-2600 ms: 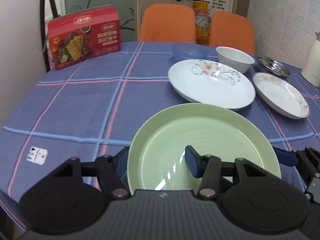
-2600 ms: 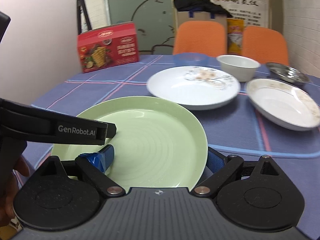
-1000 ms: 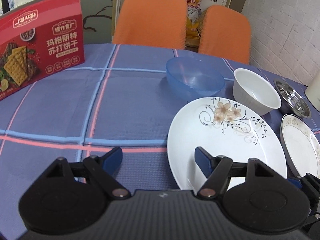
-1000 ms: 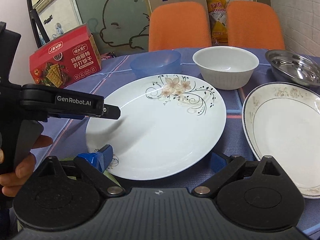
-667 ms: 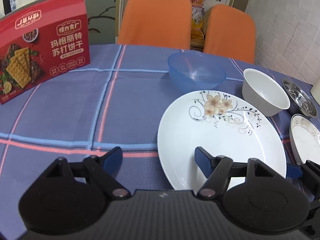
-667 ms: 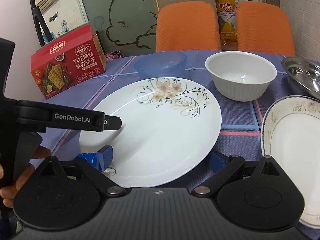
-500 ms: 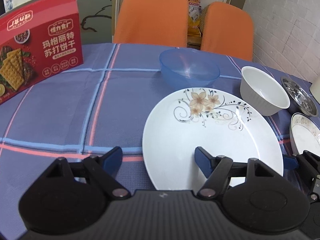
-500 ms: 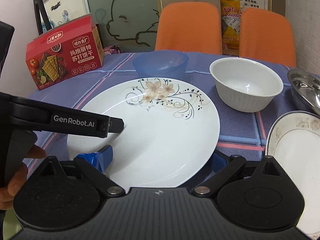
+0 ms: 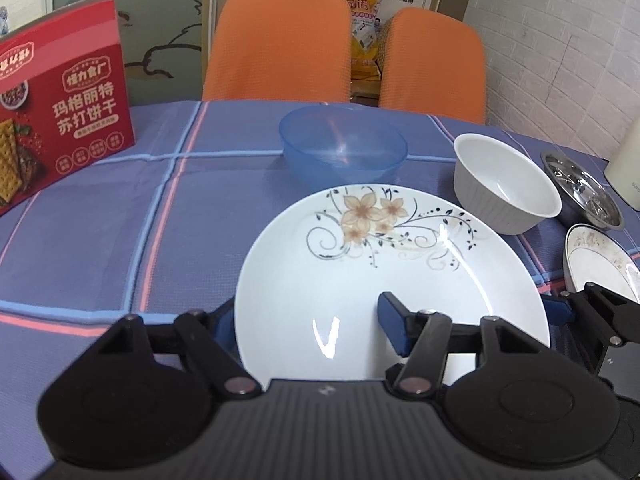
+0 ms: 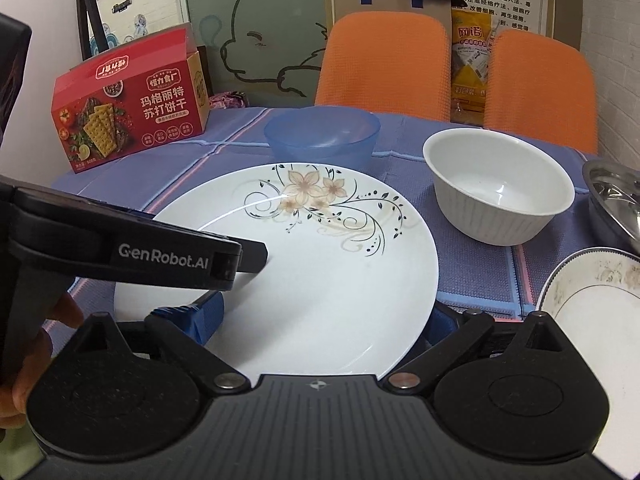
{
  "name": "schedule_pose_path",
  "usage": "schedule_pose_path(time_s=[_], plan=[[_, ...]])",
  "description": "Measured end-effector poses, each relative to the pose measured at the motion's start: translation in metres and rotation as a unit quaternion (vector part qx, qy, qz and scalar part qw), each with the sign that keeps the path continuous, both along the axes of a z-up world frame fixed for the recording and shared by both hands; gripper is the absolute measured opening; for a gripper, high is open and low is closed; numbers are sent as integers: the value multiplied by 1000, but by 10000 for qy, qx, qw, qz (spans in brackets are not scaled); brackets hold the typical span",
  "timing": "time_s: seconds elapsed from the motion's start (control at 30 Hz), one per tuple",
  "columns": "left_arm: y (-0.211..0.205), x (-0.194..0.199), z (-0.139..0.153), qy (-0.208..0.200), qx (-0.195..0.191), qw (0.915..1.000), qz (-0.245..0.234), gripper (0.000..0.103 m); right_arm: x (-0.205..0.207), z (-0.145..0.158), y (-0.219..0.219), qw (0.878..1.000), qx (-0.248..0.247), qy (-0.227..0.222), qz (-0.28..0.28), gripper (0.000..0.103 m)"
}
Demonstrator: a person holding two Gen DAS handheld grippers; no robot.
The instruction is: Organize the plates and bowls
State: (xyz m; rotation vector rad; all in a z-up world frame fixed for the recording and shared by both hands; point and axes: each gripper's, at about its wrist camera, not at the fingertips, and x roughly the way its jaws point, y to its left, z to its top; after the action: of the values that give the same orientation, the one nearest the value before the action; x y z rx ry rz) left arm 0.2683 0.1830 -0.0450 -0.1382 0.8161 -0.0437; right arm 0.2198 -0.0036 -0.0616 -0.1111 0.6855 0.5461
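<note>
Soft indoor light is glaring off the plate (image 9: 400,280); fisheye edges are bending and darkening; focus is holding sharp.

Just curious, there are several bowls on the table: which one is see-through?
The blue plastic bowl, behind the flowered plate. The ribbed white bowl beside it is opaque, and the steel dish is shiny metal.

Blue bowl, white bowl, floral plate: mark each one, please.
blue bowl (image 9: 343,148), left wrist view, inner wall
white bowl (image 10: 498,184), right wrist view, inside bottom
floral plate (image 10: 320,280), right wrist view, bare white centre
</note>
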Motion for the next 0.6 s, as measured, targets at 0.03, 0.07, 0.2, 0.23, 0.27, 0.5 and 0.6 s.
schedule_pose_path(time_s=[0.03,0.07,0.2,0.23,0.27,0.5,0.6], plan=[[0,-1,1,16,-24,10000,-1,59,-1,1,0,10000,6,36,-47,88],[-1,-2,2,16,-21,10000,-2,59,-3,2,-1,10000,23,37,-85,88],[-7,-9,13,-109,78,9999,-48,59,-12,13,-5,9996,173,-98,-184,88],[-7,-11,16,-148,76,9998,-52,59,-15,17,-6,9995,182,-155,-191,88],[-7,-13,21,-196,63,9998,-55,59,-18,21,-5,9994,169,-221,-193,88],[-11,-44,48,-526,197,9984,-37,59,-49,39,-7,9983,227,-493,-216,88],[-10,-66,55,-610,223,9979,-2,59,-69,42,-9,9982,333,-476,-162,88]])
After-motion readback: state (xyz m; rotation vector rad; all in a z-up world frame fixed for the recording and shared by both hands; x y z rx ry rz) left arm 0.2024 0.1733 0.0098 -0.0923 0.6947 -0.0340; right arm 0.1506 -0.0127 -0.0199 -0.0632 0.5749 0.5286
